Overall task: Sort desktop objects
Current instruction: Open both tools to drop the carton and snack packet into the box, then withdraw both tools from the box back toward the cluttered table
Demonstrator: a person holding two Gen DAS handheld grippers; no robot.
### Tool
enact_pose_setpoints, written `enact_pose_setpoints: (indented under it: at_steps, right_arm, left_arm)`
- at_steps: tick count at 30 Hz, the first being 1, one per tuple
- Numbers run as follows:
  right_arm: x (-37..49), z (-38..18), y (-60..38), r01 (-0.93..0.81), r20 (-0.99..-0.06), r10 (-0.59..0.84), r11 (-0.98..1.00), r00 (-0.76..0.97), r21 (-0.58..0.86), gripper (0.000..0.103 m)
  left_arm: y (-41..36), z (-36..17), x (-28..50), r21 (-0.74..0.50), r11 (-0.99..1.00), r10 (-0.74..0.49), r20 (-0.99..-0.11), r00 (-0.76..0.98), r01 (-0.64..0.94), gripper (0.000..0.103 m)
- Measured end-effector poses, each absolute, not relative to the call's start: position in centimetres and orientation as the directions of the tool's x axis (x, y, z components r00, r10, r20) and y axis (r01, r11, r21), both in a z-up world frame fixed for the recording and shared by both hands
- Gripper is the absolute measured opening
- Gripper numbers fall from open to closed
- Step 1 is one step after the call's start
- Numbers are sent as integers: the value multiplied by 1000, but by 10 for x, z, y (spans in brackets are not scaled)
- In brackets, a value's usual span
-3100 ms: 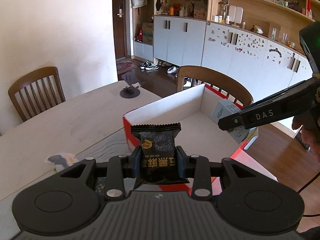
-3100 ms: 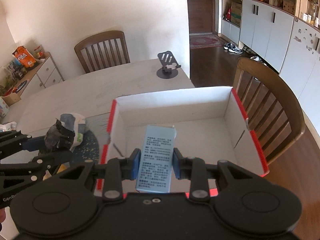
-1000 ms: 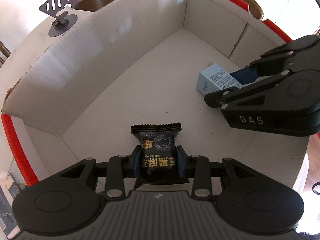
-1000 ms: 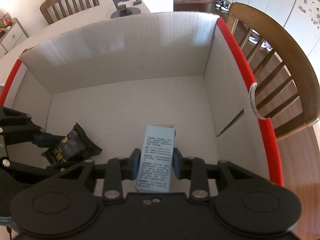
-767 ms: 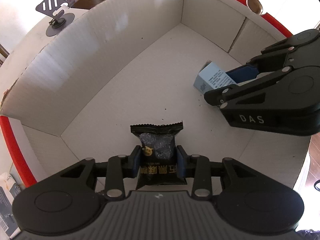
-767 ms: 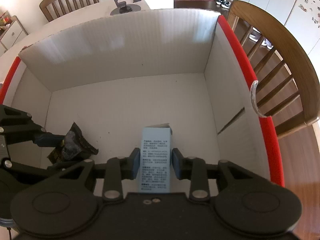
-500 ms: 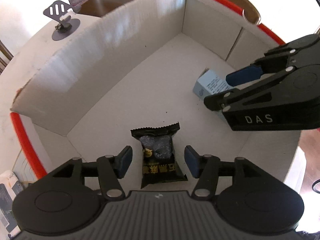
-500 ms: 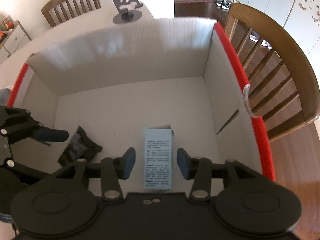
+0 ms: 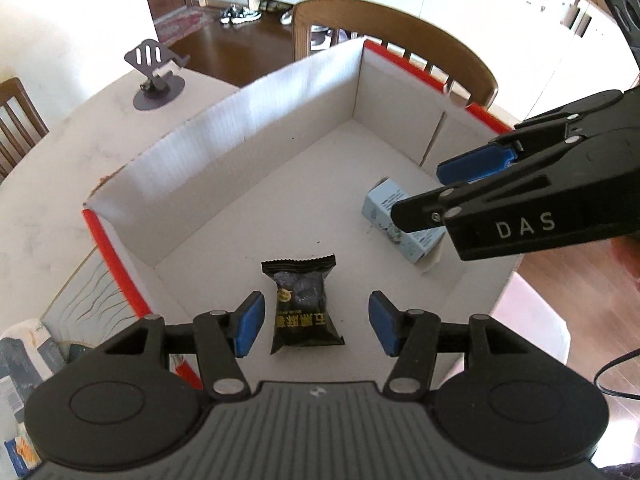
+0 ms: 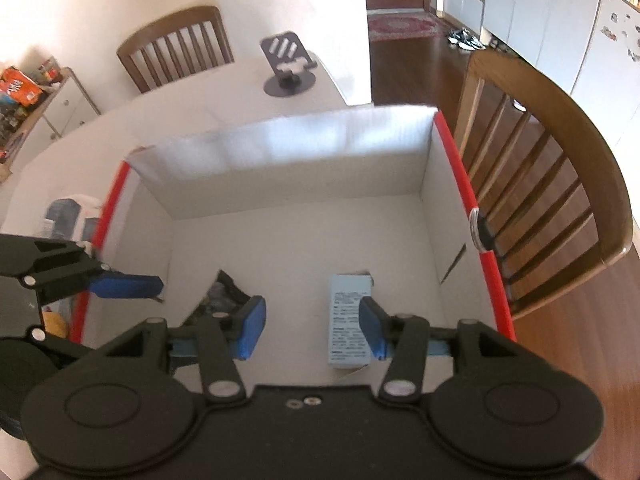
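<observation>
A black snack packet lies flat on the floor of the white cardboard box with red rims. My left gripper hangs open above it, pads well clear of its sides. A pale blue carton lies on the box floor further right. In the right wrist view the carton sits below my right gripper, whose jaws are opening and do not press on it. The snack packet shows partly behind the right gripper's left pad. A left gripper finger reaches in over the box wall.
A dark phone stand stands on the pale table beyond the box. A wooden chair sits close against the box's right side, another chair at the far end. Loose packets lie on the table left of the box.
Both grippers have let go: the snack packet and the blue carton now lie on the box floor. Both grippers have opened and risen, so the box looks smaller in both views.
</observation>
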State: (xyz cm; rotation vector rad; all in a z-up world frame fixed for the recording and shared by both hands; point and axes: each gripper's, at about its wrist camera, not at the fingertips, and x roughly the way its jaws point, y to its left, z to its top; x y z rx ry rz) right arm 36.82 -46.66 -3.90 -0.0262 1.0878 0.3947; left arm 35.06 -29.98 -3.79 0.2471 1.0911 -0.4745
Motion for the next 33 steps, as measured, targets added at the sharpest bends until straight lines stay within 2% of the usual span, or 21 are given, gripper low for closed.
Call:
enact_pose_setpoints:
  at_steps: [14, 33]
  right_arm:
    - [336, -3, -465, -375, -820, 352, 909, 452, 184, 51]
    - [281, 24, -452, -348, -771, 354, 919, 529, 184, 52]
  left_arm:
    - [-290, 2, 314, -68, 880, -313, -828, 465, 471, 56]
    - [-239, 36, 256, -92, 901, -344, -746, 570, 424, 56]
